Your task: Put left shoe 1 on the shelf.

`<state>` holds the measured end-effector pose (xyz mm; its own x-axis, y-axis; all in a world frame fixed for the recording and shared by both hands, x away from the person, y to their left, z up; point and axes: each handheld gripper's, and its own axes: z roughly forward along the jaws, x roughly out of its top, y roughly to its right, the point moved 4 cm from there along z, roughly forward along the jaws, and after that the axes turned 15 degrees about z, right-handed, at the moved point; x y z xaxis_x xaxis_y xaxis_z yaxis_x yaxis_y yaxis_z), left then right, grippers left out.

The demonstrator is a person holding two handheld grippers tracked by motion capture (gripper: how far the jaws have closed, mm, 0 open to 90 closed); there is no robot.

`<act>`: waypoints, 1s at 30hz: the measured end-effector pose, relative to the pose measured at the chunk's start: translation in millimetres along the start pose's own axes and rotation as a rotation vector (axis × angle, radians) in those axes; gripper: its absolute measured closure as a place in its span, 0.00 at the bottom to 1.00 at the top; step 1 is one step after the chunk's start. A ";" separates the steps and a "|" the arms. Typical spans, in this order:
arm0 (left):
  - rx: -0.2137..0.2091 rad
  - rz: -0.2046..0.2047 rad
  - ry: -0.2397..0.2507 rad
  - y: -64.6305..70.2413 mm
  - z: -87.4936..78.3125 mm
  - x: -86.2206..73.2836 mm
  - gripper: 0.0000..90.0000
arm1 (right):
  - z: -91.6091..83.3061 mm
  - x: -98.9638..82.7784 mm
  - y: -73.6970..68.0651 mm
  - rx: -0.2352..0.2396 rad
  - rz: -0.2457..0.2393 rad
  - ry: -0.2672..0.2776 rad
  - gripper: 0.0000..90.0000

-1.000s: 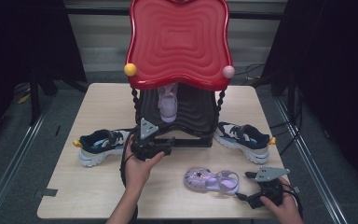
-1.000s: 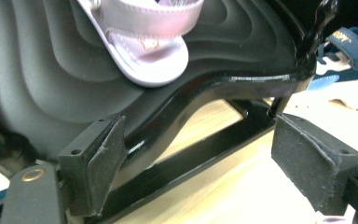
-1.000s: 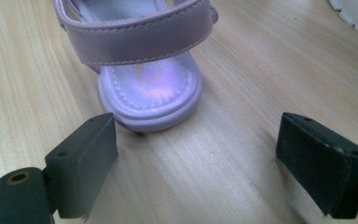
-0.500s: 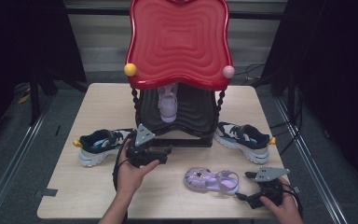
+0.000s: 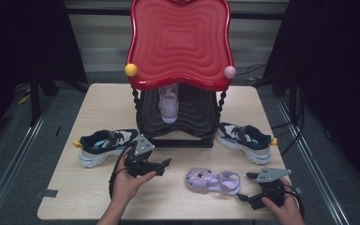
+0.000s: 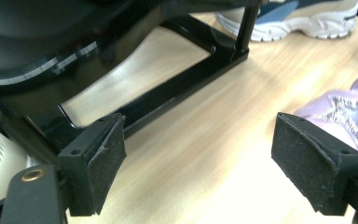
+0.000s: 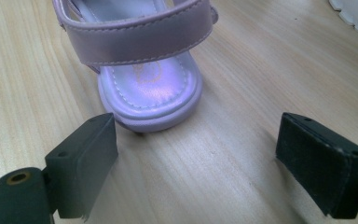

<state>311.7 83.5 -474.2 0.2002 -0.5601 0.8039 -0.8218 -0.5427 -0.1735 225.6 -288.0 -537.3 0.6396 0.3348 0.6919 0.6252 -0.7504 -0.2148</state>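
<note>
Dark room, grey floor (image 5: 9,154) – a pale wooden table (image 5: 98,108) bears a red-topped black rack (image 5: 180,47); the lilac sandal (image 5: 213,181) lies near its front edge, between the left gripper (image 5: 165,162) and right gripper (image 5: 248,176) – both gape, empty

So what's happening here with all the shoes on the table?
A person holds a hand-held gripper in each hand at a wooden table with a red-topped shoe rack. One lilac sandal sits on the rack's shelf; its mate lies on the table. The right hand-held gripper, jaws open, faces that sandal's heel, not touching. The left hand-held gripper, also open and empty, hovers in front of the rack. Two navy sneakers flank the rack.
</note>
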 end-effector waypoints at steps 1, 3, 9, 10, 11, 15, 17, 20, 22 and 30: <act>-0.007 0.006 -0.007 0.3 0.0 -3.8 0.19 | 0.0 0.0 0.0 0.000 0.000 0.000 0.13; -0.010 0.008 -0.009 0.3 0.4 -5.8 0.19 | 0.0 0.0 0.0 0.000 0.000 0.000 0.13; -0.027 -0.005 -0.049 1.2 2.9 -25.1 0.19 | 0.0 0.0 0.0 0.000 0.000 0.000 0.13; -0.027 -0.005 -0.049 1.2 2.9 -25.1 0.19 | 0.0 0.0 0.0 0.000 0.000 0.000 0.13; -0.026 -0.001 -0.054 1.4 3.3 -27.9 0.19 | 0.0 0.0 0.0 0.001 0.000 0.000 0.13; -0.040 -0.014 -0.073 3.7 5.5 -40.9 0.19 | 0.0 0.0 0.0 0.000 0.001 0.000 0.13; -0.043 -0.013 -0.077 4.3 6.2 -43.3 0.19 | 0.0 0.0 0.0 0.000 0.001 0.000 0.13; -0.043 -0.009 -0.084 4.2 6.4 -48.9 0.19 | 0.0 0.0 -0.1 0.000 0.001 0.000 0.13; -0.045 -0.006 -0.084 3.8 6.6 -53.3 0.19 | 0.0 0.0 0.0 0.000 0.000 0.000 0.13; -0.050 0.003 -0.101 4.2 9.4 -63.8 0.19 | 0.0 -0.1 -0.1 0.000 0.001 0.000 0.13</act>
<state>300.5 111.0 -531.6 0.2484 -0.6228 0.7419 -0.8474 -0.5108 -0.1450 225.5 -287.9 -537.3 0.6402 0.3338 0.6919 0.6245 -0.7507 -0.2157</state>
